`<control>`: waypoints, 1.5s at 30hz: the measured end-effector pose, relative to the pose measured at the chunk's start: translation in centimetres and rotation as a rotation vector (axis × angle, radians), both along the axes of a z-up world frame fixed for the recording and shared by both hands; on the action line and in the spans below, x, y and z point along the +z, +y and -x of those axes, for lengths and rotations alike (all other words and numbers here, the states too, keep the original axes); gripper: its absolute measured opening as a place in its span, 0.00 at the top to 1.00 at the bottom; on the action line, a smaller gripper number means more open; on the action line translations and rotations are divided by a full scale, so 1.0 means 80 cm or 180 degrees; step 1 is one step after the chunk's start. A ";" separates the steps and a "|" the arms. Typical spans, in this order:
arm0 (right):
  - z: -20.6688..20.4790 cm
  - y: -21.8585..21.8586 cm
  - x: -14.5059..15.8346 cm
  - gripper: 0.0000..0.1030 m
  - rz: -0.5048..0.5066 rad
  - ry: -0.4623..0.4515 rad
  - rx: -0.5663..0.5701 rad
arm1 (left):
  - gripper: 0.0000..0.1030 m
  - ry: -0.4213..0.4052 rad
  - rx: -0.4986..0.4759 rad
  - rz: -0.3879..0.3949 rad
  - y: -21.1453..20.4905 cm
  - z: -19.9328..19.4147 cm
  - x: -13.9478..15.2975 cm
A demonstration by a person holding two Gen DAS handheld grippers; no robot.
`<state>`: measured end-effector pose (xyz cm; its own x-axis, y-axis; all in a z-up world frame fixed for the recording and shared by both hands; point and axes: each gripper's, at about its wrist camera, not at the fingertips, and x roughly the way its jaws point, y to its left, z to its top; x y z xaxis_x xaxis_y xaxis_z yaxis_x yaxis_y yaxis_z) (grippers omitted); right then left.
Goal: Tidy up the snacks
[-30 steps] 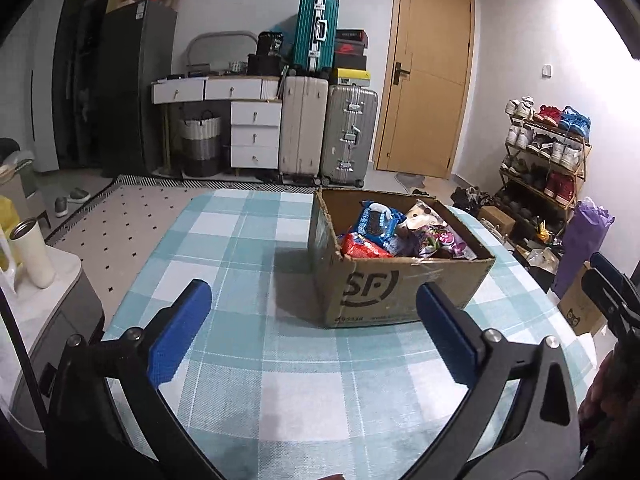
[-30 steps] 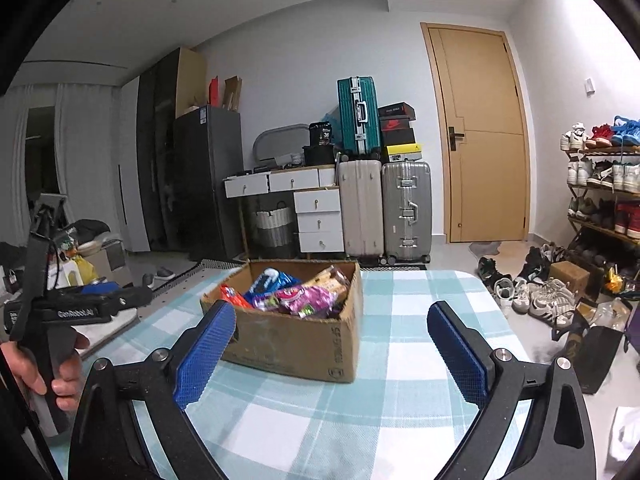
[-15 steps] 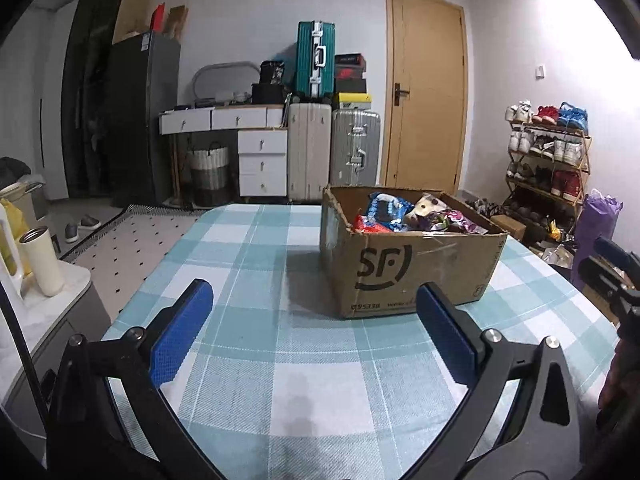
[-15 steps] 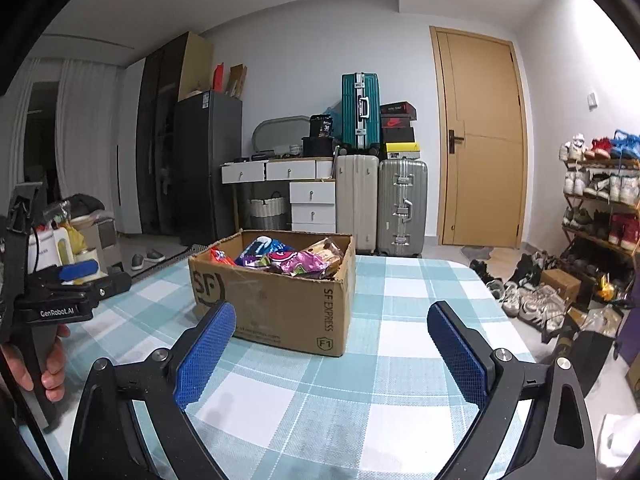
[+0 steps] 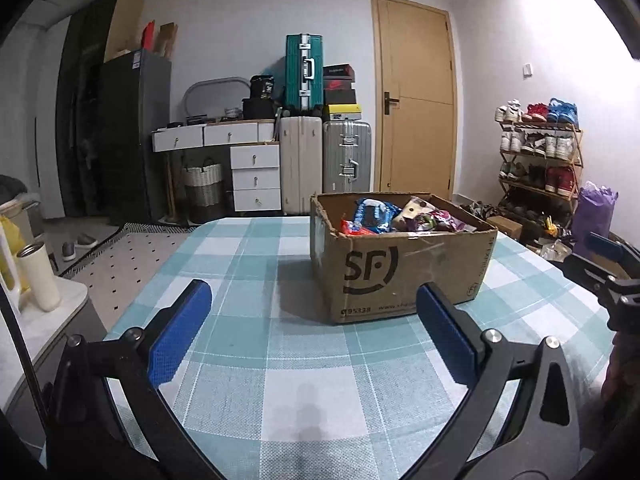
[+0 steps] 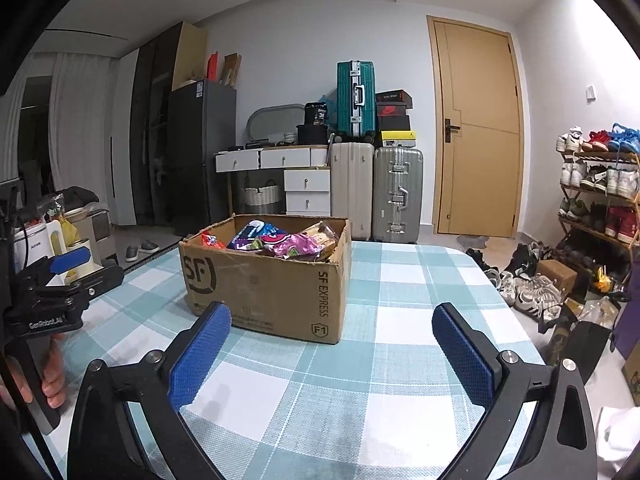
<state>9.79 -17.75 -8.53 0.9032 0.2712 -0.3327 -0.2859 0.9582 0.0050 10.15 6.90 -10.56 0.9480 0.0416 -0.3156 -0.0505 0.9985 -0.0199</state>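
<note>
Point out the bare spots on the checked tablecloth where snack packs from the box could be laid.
Free: the teal checked tablecloth left of and in front of the brown cardboard box, and the strip between box and right table edge. Crowded: inside the box, heaped with snack packets.

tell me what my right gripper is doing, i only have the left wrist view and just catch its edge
observer: the right gripper has its jaws opening, wide apart, with nothing between them, only checked tablecloth underneath.
operator: is it at the box
observer: no, the cardboard box sits ahead of its fingertips, not between them. The box side turned toward that gripper reads SF EXPRESS.
operator: anything past the table edge on that side
observer: white sneakers lie on the floor beside the table.
</note>
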 end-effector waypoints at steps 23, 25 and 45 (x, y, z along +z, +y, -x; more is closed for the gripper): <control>0.002 0.001 0.001 0.00 0.0015 -0.0009 0.0049 | 0.01 -0.0014 0.0005 -0.0023 -0.003 0.004 0.002; 0.002 0.002 0.000 0.00 0.0017 -0.0010 0.0049 | 0.01 -0.0015 0.0005 -0.0023 -0.004 0.003 0.002; 0.002 0.001 0.000 0.00 0.0015 -0.0008 0.0050 | 0.01 -0.0017 0.0004 -0.0022 -0.003 0.003 0.002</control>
